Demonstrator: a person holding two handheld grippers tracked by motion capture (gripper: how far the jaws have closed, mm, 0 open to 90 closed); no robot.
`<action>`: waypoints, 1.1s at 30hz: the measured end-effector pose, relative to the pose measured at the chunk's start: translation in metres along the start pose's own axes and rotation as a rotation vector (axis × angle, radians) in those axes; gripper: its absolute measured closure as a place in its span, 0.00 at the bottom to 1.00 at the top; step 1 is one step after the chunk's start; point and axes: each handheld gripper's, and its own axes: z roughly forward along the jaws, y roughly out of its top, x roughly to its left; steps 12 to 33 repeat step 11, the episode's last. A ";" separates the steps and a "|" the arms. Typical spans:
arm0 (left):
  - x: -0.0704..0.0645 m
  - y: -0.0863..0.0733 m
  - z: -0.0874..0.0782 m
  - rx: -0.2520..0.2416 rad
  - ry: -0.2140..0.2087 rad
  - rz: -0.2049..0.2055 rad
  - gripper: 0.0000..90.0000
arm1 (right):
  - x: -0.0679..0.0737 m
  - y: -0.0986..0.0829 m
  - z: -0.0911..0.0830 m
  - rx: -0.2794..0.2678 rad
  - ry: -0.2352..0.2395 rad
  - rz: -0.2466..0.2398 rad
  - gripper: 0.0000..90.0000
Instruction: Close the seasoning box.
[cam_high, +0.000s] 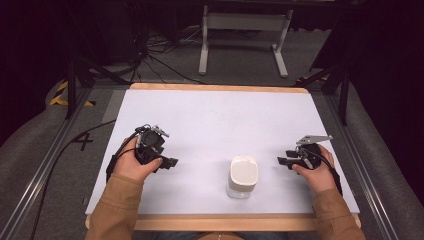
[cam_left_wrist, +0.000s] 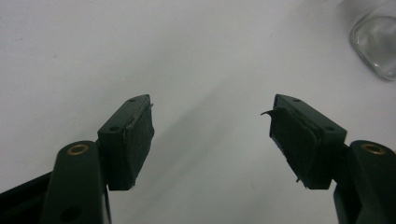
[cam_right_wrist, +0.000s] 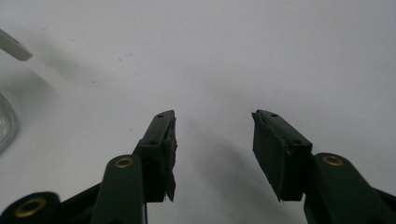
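A clear glass jar (cam_high: 242, 177) with a white square lid stands upright near the front middle of the white table (cam_high: 215, 120). My left gripper (cam_high: 171, 162) rests to the jar's left, held in a hand, its jaws open and pointing right toward the jar. My right gripper (cam_high: 281, 161) sits to the jar's right, jaws open and pointing left. The left gripper (cam_left_wrist: 212, 123) holds nothing, and the jar's glass base (cam_left_wrist: 376, 46) shows at the upper right of its view. The right gripper (cam_right_wrist: 214, 135) is empty too, with the jar's glass edge (cam_right_wrist: 7, 123) at the left border.
The table has a wooden rim (cam_high: 220, 87) at the back and front. Beyond it lie grey carpet, black cables (cam_high: 155, 55) and a white metal stand (cam_high: 245, 30). Metal rails (cam_high: 50, 160) run along both sides of the table.
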 end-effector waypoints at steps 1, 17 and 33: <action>0.000 0.000 0.000 0.000 -0.002 0.002 0.34 | 0.001 0.000 0.001 0.004 0.001 -0.009 0.55; -0.002 0.001 0.000 0.001 -0.002 0.002 0.34 | 0.002 0.003 0.000 -0.015 -0.001 -0.016 0.55; -0.002 0.001 0.000 0.001 -0.002 0.002 0.34 | 0.002 0.003 0.000 -0.015 -0.001 -0.016 0.55</action>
